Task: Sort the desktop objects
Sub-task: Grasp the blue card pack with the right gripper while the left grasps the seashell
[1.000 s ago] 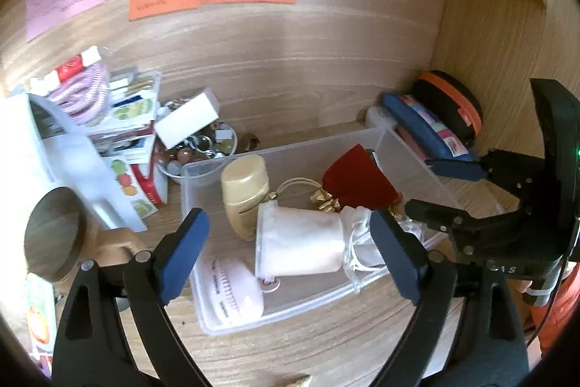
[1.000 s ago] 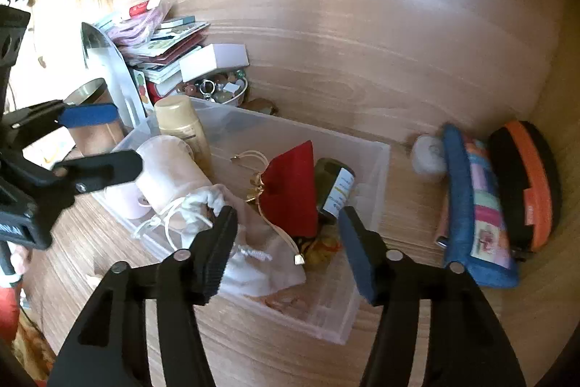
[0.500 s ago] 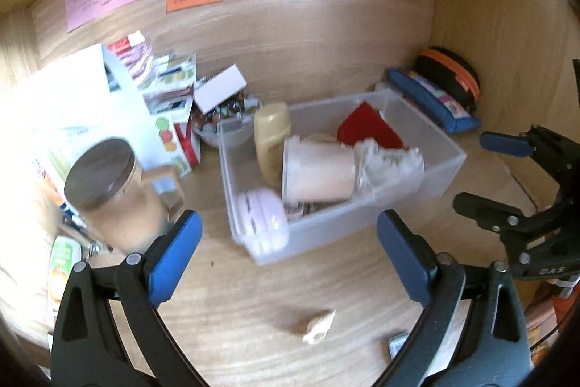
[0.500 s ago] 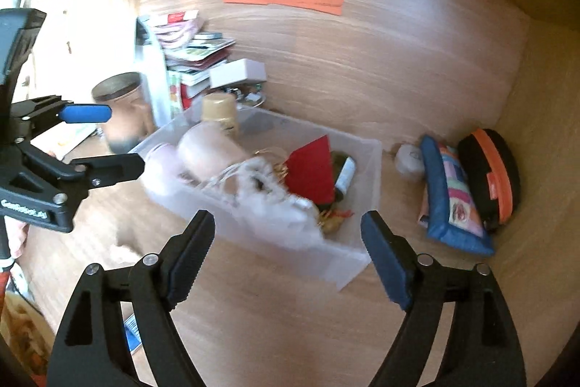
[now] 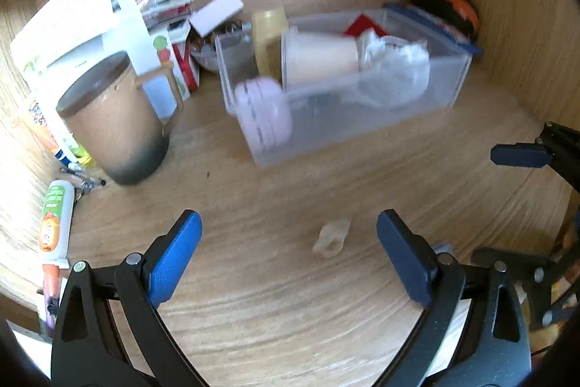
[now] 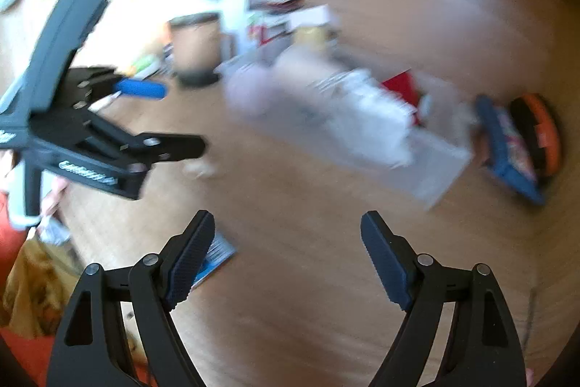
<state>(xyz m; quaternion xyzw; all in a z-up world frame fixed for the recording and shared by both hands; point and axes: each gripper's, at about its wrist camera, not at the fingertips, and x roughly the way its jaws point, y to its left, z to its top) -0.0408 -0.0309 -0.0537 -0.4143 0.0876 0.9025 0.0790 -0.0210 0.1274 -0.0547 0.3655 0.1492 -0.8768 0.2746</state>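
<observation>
A clear plastic bin stands on the wooden desk, filled with a pink round case, a cream cylinder, a tan bottle, a white pouch and a red item. My left gripper is open and empty, low over the desk in front of the bin. A small pale shell-like piece lies between its fingers. My right gripper is open and empty; its view is blurred and shows the bin farther off.
A brown mug stands left of the bin, with papers, books and tubes behind and beside it. A blue pencil case and an orange-black case lie right of the bin. A small blue card lies on the desk.
Both grippers have pulled back from the bin, still open and empty. The bin now sits farther off and the bare desk with the small pale piece has come into view.
</observation>
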